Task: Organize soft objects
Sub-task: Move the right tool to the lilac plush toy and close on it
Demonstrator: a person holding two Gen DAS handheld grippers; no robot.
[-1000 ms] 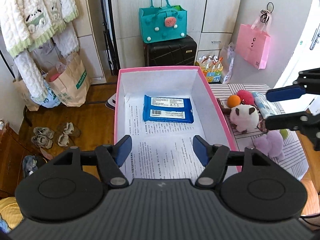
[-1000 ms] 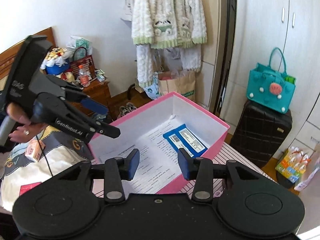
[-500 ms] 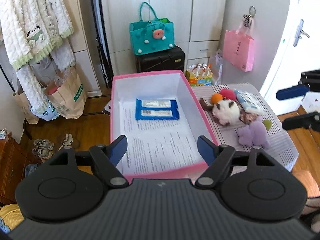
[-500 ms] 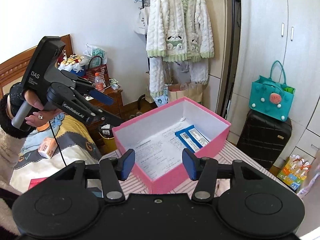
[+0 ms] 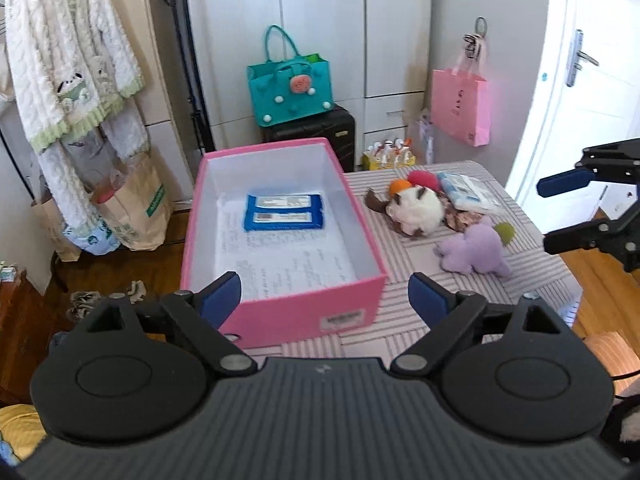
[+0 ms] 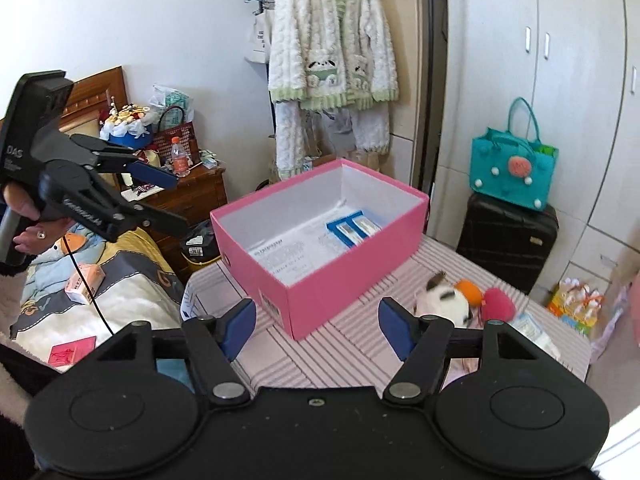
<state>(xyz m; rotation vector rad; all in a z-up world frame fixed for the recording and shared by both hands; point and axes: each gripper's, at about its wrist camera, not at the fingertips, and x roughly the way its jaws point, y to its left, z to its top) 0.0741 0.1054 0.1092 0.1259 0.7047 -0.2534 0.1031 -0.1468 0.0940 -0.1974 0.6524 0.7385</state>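
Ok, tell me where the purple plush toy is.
In the left wrist view, the purple plush toy lies on the striped table, right of the pink box, just below the white plush.

**Both grippers empty, jaws spread**

Left gripper: jaws have just been opening, now stand wide apart, nothing between them. It points forward and down. Seen from the right wrist view, it sits at the left edge, blue pads parted, one above the other, fingers aimed rightward. A hand wraps its handle.

Right gripper: jaws have just been opening too, gap clear, nothing held. From the left wrist view its two fingers reach in from the right edge, parted, one above the other.
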